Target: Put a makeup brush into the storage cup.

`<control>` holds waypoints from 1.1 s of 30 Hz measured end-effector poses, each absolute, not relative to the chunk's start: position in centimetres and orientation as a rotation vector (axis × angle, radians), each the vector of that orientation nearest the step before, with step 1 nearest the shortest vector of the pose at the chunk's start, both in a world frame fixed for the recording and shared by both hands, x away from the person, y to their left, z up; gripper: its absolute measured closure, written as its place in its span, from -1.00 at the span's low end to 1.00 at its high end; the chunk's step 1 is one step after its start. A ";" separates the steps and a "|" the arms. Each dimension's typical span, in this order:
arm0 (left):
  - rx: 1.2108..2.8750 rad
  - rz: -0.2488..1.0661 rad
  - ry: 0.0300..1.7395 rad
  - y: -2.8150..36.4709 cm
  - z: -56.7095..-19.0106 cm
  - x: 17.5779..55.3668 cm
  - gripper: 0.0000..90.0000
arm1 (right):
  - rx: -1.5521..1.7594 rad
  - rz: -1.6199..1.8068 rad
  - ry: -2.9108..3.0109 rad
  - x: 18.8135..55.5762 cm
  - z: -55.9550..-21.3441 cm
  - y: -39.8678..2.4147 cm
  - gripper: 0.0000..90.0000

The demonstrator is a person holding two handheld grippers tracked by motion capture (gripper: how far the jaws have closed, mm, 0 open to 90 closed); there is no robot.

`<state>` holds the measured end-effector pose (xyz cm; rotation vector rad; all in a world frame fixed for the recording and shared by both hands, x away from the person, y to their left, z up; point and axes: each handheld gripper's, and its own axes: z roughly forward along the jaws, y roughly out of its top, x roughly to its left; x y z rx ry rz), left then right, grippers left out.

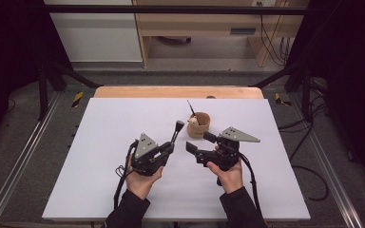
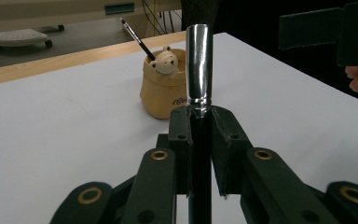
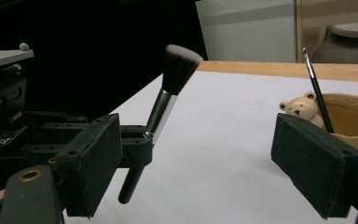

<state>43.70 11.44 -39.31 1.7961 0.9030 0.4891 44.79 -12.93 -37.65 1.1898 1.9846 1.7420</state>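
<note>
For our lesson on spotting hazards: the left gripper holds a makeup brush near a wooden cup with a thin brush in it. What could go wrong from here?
1. The left gripper clamps the makeup brush low on its slim handle, so it might tilt or slip.
2. The cup looks small and light; a nudge could tip it.
3. The thin brush leans inside the cup and may block entry.
4. The open right gripper sits close and could bump the cup.

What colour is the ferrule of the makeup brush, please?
Shiny silver, between black handle and dark bristles; the makeup brush shows it best in the left gripper view.
</note>
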 end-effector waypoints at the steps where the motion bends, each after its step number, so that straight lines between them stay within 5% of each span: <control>1: 1.797 0.489 0.900 11.3 -39.4 43.7 0.75 | 1.188 1.740 1.986 44.8 -37.7 -12.9 -0.63; 19: 1.800 0.467 0.891 9.8 -40.0 43.3 0.75 | 1.240 1.760 1.970 44.9 -38.4 -12.3 -0.54; 33: 1.786 0.463 0.886 9.1 -40.0 42.9 0.75 | 1.290 1.782 1.979 45.2 -38.9 -11.9 -0.22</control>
